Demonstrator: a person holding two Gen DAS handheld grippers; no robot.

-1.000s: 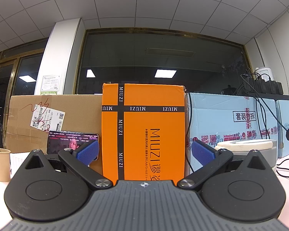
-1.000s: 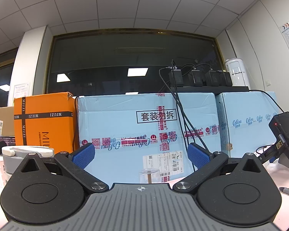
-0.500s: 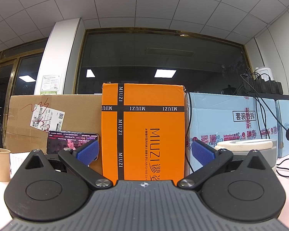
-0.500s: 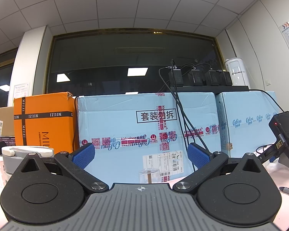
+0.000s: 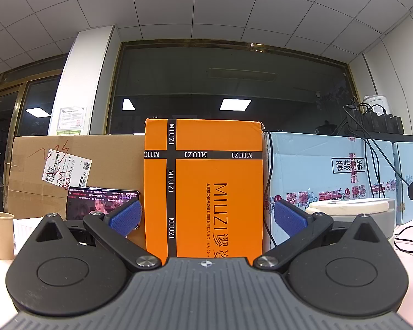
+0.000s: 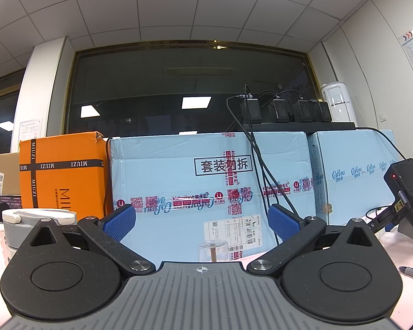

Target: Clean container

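Two claws are held low over the worktop, level and pointing at the boxes; both are spread apart with nothing between the blue pads. Beyond the left claw, at about 2 o'clock in its view, the container is seen: a grey round body under a white lid, standing upright on the worktop just in front of the pale blue box. From the right claw the same container is seen at 9 o'clock, so it is judged to stand between the two claws. Straight ahead of the right claw, at 6 o'clock, a small clear cup is partly hidden by the housing.

The container is judged rigid, smooth plastic, light if empty, and likely slippery on its curved wall. A hold across the body below the lid rim is judged safest for one claw, the lid being left for the other. Whether the lid is latched cannot be told.
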